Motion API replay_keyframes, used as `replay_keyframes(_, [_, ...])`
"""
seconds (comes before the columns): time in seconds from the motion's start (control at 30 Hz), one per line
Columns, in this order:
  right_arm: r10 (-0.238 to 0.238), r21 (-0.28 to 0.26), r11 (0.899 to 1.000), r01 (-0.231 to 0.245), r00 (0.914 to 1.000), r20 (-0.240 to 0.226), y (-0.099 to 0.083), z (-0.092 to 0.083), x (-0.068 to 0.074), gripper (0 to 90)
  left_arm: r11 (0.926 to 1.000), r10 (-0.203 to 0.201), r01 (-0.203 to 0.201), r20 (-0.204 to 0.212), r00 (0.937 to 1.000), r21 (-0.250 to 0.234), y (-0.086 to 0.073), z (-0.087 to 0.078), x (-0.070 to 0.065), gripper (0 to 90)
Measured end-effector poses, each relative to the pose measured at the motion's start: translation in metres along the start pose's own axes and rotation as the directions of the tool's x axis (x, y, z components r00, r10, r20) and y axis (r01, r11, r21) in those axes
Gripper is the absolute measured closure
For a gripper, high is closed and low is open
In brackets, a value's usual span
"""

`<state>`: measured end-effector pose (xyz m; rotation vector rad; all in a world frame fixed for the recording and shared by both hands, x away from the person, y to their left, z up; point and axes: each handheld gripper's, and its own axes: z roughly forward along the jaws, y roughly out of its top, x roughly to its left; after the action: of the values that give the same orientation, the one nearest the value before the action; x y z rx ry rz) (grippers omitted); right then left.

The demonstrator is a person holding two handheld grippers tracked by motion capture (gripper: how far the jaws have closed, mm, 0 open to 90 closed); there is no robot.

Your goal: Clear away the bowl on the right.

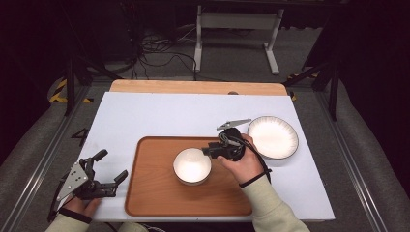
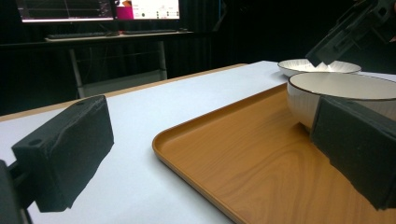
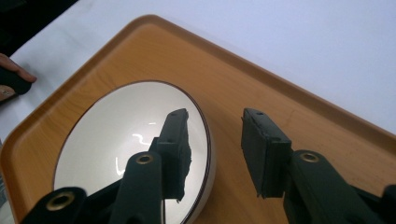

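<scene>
A white bowl [image 1: 192, 165] [image 2: 336, 88] [image 3: 130, 135] stands upright on a wooden tray [image 1: 154, 193] [image 2: 261, 163] [image 3: 261, 93], right of the tray's middle. My right gripper [image 1: 209, 151] [image 3: 215, 116] hovers at the bowl's right rim, open. One jaw is over the bowl's inside and the other is outside it, and neither pad presses on the rim. My left gripper [image 1: 112, 164] [image 2: 210, 154] rests at the tray's left edge near the table's front, open, with nothing between its pads. A second, shallower white bowl [image 1: 273, 137] [image 2: 317, 66] sits on the white sheet to the right of the tray.
A white sheet [image 1: 145, 116] covers the table, with a strip of bare wood [image 1: 193, 87] along the far edge. Behind the table stand a white frame [image 1: 237, 29] and floor cables. Monitors [image 2: 93, 7] glow in the left gripper view.
</scene>
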<state>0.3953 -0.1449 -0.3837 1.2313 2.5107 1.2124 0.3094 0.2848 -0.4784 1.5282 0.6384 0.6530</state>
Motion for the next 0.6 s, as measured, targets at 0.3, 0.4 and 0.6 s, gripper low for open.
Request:
replay_keyframes(0.3, [-0.086,-0.127,0.988,0.087,0.9962,0.014,-0.005,-0.017,-0.001,55.3,1.0,0.002,-0.002,0.0,1.0,0.001,0.0,0.0,0.0,0.2])
replay_keyframes(0.4, [-0.112,-0.161,0.98,0.113,0.9936,0.014,-0.008,-0.021,-0.003,53.9,1.0,0.002,-0.002,0.0,1.0,0.001,0.0,0.0,0.0,0.2])
replay_keyframes(0.6, [-0.188,-0.298,0.936,0.185,0.982,0.019,-0.016,-0.027,-0.003,50.3,1.0,-0.001,0.001,0.001,1.0,0.001,0.0,0.0,0.0,0.2])
